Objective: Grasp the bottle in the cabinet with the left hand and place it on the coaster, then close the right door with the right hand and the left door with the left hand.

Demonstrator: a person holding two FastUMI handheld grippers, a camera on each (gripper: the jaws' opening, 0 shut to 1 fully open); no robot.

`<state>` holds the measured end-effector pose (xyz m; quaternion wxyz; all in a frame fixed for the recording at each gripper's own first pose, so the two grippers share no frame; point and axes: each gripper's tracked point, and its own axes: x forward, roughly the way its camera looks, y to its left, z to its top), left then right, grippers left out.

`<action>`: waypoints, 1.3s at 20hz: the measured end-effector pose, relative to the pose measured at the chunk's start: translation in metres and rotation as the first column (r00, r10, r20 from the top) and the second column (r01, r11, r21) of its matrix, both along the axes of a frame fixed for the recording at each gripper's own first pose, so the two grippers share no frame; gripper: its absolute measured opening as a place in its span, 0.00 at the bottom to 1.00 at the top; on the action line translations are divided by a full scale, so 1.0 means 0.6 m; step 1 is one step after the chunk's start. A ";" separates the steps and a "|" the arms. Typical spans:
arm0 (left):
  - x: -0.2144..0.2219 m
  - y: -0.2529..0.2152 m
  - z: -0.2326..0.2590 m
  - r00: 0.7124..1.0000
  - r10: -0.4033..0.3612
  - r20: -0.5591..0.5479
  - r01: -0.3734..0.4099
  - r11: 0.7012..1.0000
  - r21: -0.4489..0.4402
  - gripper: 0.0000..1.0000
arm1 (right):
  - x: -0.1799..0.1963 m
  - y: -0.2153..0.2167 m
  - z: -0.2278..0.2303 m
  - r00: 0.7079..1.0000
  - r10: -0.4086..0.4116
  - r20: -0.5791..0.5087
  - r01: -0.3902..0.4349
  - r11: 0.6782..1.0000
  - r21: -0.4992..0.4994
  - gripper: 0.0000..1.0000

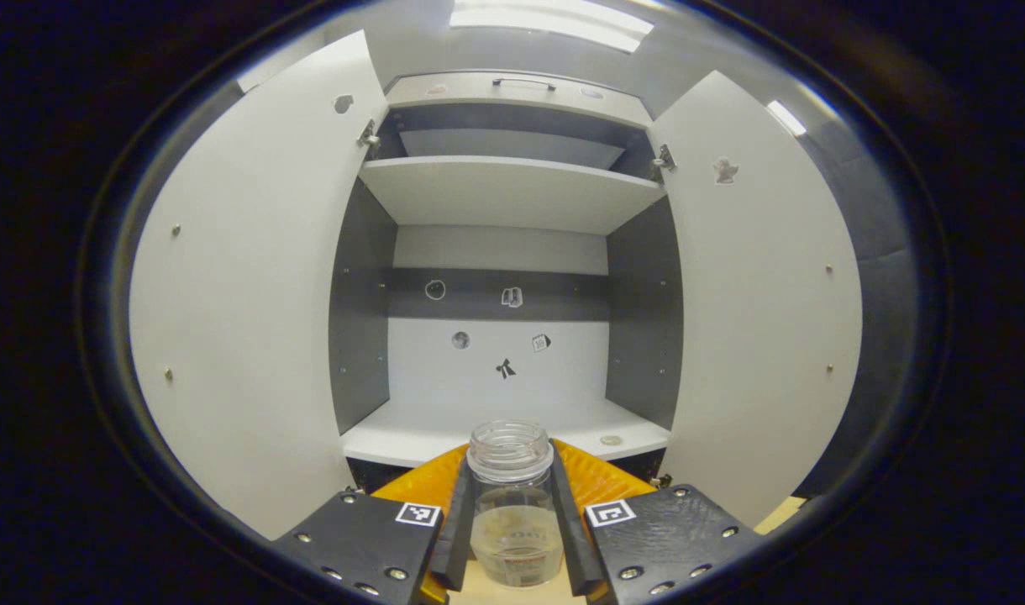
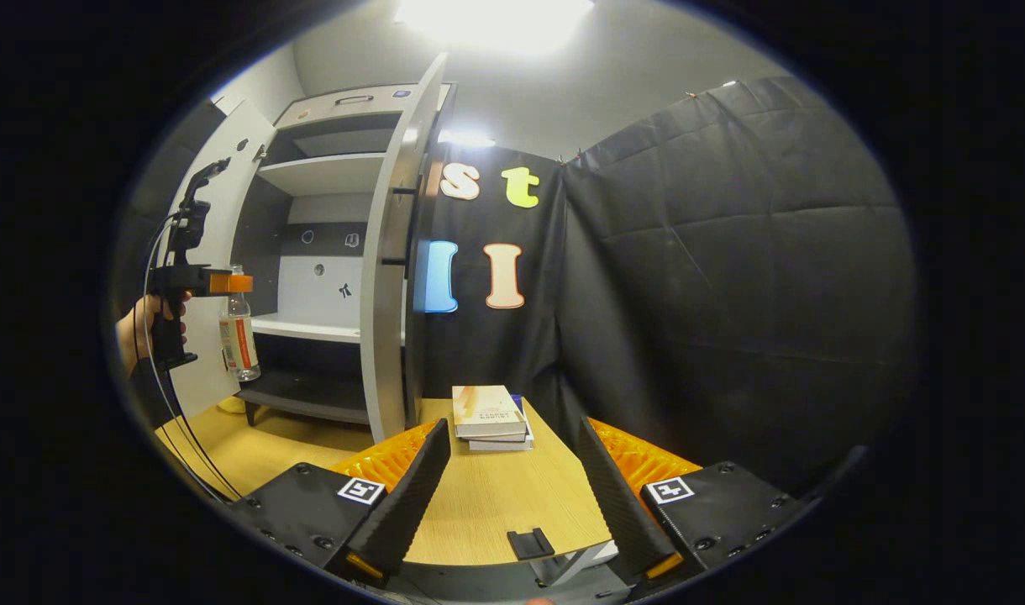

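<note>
Clear plastic bottle (image 1: 512, 504), uncapped, upright, part-filled with clear liquid, orange-red label; bottom centre of left gripper view, mid-left in right gripper view. White-grey cabinet (image 1: 504, 193): left door (image 1: 244, 286) and right door (image 1: 756, 294) both wide open. Coaster unclear.

My clear bottle (image 1: 512, 504) carries an orange-and-white label. The cabinet (image 1: 504, 193) ahead has white shelves and doors with dark grey side walls. To my right, the table (image 2: 479, 496) is light wood grain, with pale-covered books (image 2: 489, 413) at its far edge.
</note>
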<state>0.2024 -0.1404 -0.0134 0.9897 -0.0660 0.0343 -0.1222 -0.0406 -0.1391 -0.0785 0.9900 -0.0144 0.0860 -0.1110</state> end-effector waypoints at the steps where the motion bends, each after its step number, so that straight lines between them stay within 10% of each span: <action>1: -0.008 0.001 -0.011 1.000 -0.001 -0.008 0.001 1.000 -0.003 0.47 | -0.003 0.003 -0.003 1.000 0.006 -0.002 -0.006 1.000 0.000 0.97; 26: -0.115 -0.031 -0.252 0.993 -0.045 -0.107 0.044 0.999 -0.013 0.48 | -0.028 0.007 -0.049 0.996 0.055 -0.068 -0.057 0.998 -0.027 0.97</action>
